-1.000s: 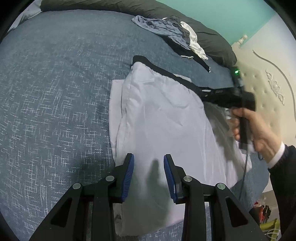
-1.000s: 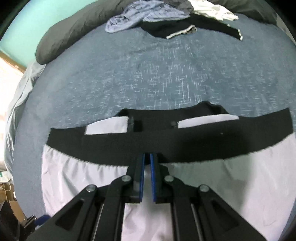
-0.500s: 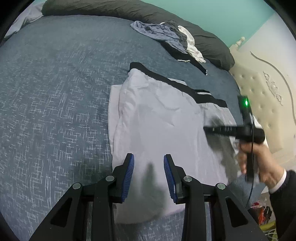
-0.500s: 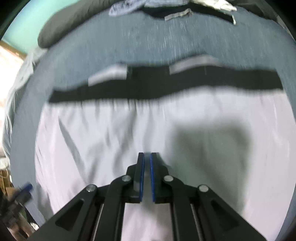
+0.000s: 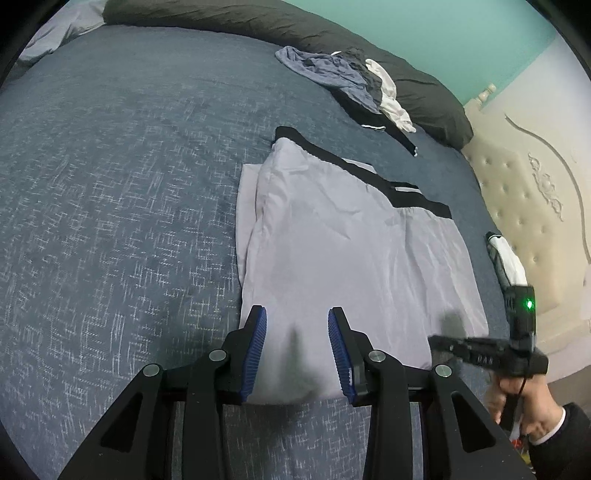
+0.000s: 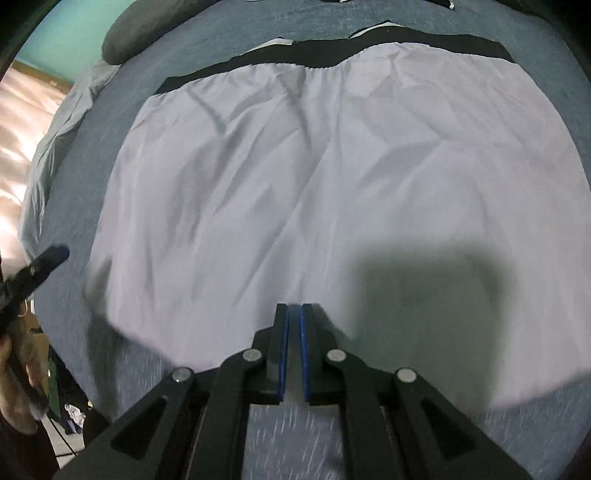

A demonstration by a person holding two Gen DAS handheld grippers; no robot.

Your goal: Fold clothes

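Hovering left gripper (image 5: 297, 332) fingers (image 5: 256, 347) straddle shorts (image 5: 354, 251) hem.

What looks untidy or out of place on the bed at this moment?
A crumpled heap of clothes lies unfolded at the far side of the bed, partly against the dark pillow. The pale shorts lie flat but wrinkled, and a lower layer sticks out unevenly along one side.

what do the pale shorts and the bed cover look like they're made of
Pale shorts: thin, smooth woven cloth, perhaps polyester or light cotton, judging by the fine sharp creases and faint sheen. Their black waistband looks gathered, likely elastic. Bed cover: matte, coarse-textured blue fabric with white flecks.
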